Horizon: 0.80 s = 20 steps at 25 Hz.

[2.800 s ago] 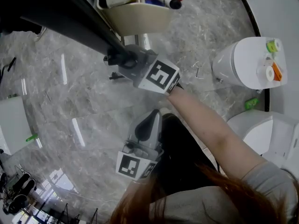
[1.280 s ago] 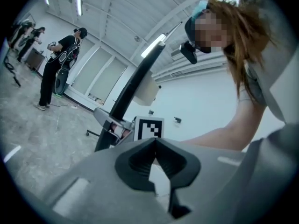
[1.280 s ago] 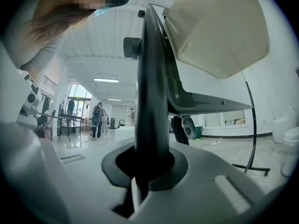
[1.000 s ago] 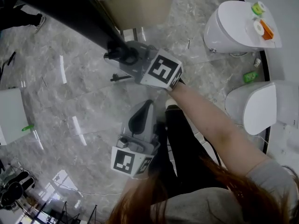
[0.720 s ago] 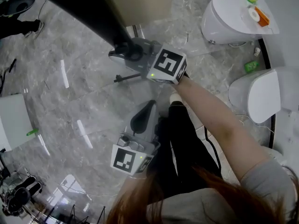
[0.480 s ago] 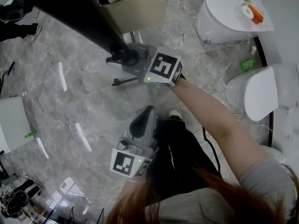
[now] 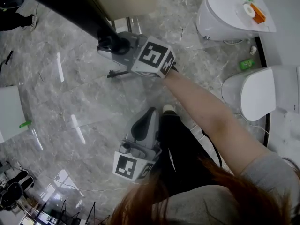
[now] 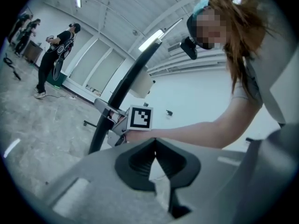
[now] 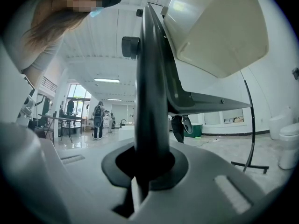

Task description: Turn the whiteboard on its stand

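Glossy marble floor [image 7: 61,107] under whiteboard stand [image 7: 79,11]

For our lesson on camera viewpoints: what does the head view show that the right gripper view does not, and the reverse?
Only the head view: the left claw, free beside the person's legs, and tape rolls on a white container. Only the right gripper view: distant people in a bright hall. Both: the right claw shut on the whiteboard's dark edge, and the beige tray.
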Each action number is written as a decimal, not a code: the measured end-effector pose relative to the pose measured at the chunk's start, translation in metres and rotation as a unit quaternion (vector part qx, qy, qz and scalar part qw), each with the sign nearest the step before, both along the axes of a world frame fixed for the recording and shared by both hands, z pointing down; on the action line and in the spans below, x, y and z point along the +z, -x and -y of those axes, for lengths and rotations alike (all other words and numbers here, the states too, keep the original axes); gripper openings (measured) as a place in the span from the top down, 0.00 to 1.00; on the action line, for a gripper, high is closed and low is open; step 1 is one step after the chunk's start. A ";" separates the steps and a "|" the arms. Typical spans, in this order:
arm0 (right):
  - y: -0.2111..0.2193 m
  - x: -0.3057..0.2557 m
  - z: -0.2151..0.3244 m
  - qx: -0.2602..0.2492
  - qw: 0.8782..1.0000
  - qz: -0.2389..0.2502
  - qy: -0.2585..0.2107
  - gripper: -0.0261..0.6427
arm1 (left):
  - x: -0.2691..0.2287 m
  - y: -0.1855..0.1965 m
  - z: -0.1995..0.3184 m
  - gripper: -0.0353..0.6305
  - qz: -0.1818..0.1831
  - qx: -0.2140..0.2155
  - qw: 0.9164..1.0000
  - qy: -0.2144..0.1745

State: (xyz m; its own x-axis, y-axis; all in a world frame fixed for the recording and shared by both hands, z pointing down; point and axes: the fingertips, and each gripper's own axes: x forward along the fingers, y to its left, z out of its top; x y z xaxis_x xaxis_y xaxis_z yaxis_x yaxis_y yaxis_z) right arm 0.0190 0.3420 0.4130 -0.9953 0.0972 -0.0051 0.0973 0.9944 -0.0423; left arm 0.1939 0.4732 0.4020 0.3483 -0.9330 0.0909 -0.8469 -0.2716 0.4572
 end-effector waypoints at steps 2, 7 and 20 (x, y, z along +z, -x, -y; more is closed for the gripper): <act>-0.001 0.001 -0.002 -0.002 1.000 -0.002 -0.001 0.95 | 0.000 -0.002 -0.003 0.94 -0.010 0.002 1.000 0.001; -0.005 -0.002 -0.009 -0.002 1.000 0.001 -0.006 0.95 | -0.002 -0.006 -0.012 0.94 -0.008 0.043 0.999 0.002; -0.043 -0.002 -0.070 0.009 1.000 0.009 -0.008 0.95 | 0.013 -0.014 -0.066 0.94 -0.009 0.082 0.997 0.013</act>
State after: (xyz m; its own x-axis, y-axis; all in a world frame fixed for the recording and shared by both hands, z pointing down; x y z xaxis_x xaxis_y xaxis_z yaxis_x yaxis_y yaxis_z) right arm 0.0620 0.4122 0.4113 -0.9967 0.0790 -0.0210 0.0795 0.9965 -0.0246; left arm 0.2075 0.5388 0.4147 0.4978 -0.8607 0.1068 -0.7840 -0.3939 0.4799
